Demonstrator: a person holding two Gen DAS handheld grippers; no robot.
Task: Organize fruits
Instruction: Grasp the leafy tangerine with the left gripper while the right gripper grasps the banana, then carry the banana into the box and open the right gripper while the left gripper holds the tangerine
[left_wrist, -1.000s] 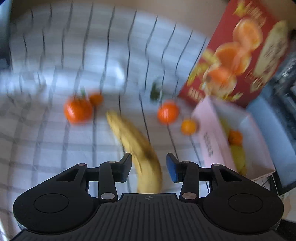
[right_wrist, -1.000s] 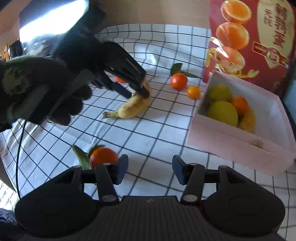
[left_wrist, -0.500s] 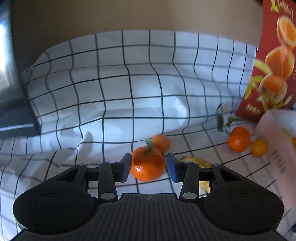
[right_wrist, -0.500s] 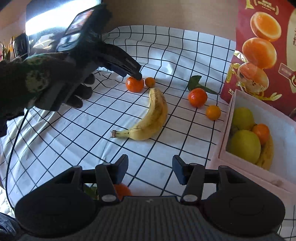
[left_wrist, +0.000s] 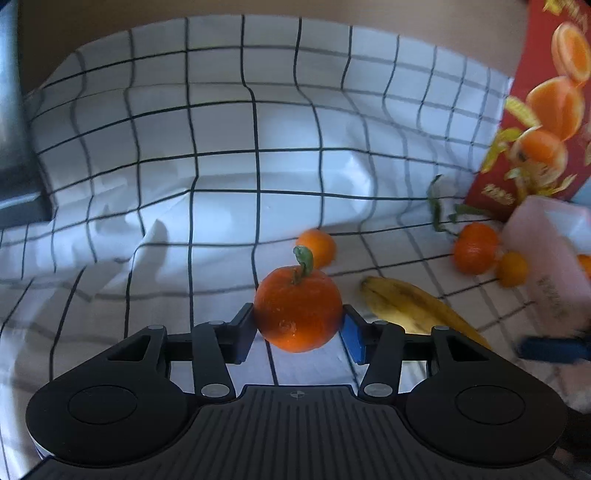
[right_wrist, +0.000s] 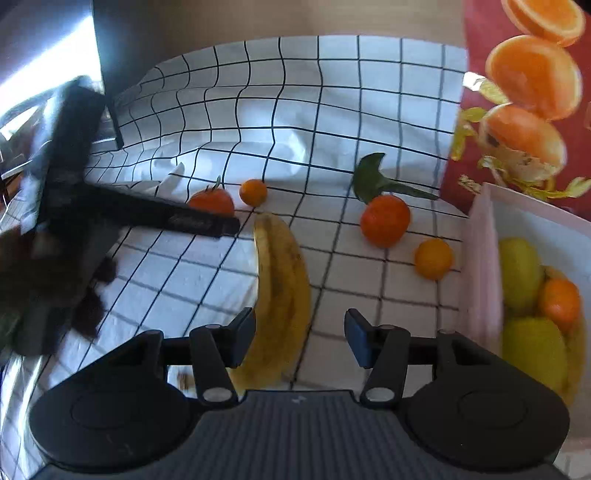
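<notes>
Only right view shows pink box (right_wrist: 476, 266) fruit

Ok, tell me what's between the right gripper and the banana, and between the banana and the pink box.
Nothing blocks the right gripper: the near end of the banana already lies between its open jaws. From there to the pink box the cloth is bare; the small orange sits farther back by the box wall.

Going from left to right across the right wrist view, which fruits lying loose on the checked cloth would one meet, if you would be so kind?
Stemmed tangerine → small orange → banana → leafy tangerine → small orange near the box.
</notes>
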